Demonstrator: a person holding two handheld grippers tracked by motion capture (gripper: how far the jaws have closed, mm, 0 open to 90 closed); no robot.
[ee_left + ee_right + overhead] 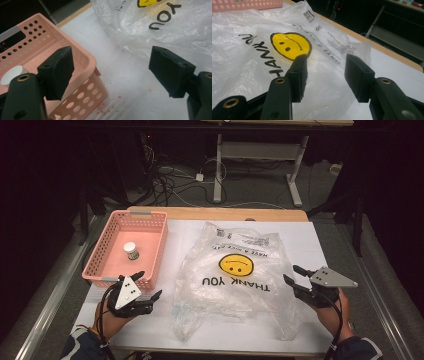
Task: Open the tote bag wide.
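Item: crinkled clear plastic bag with yellow smiley face and "THANK YOU" print (235, 280), flat on the white table (310, 245), just right of the pink perforated plastic basket (107, 247) holding a small white-capped jar (131, 251). Left gripper (150, 285), beside the basket's near corner: jaws spread, nothing between. Right gripper (294, 273), at the bag's right edge: jaws parted, empty.

One plastic bag (231, 275); one pink basket (111, 272); one small jar (131, 251); two tongs.
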